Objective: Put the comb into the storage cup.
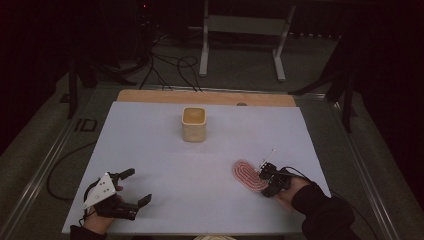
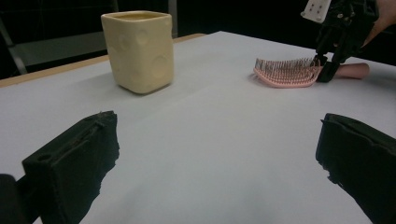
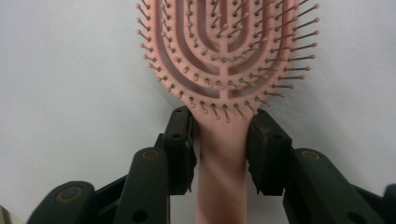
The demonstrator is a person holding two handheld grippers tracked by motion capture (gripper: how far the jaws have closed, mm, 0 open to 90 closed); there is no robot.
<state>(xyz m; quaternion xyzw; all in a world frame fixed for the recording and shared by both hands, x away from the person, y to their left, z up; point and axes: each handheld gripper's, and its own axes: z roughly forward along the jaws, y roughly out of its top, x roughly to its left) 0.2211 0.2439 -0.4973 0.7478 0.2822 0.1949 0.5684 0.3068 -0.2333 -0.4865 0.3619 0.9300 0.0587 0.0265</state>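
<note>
A pink hairbrush (image 1: 246,174) lies bristles up on the white tabletop (image 1: 165,165), near the front right. My right gripper (image 1: 264,181) comes at it from the handle end. In the right gripper view its two black jaws sit against either side of the brush's narrow neck (image 3: 223,154), just below the oval head (image 3: 224,46), shut on it. The brush rests on the table. My left gripper (image 1: 139,185) lies at the front left, open wide with nothing between its jaws (image 2: 219,140). From the left gripper view the brush (image 2: 285,74) and the right gripper (image 2: 327,70) show at the far right.
A cream square cup (image 1: 193,125) with round dimples stands upright at the back centre of the table, also in the left gripper view (image 2: 138,51). A wooden strip (image 1: 205,97) runs along the far edge. Cables and a white stand are on the floor beyond.
</note>
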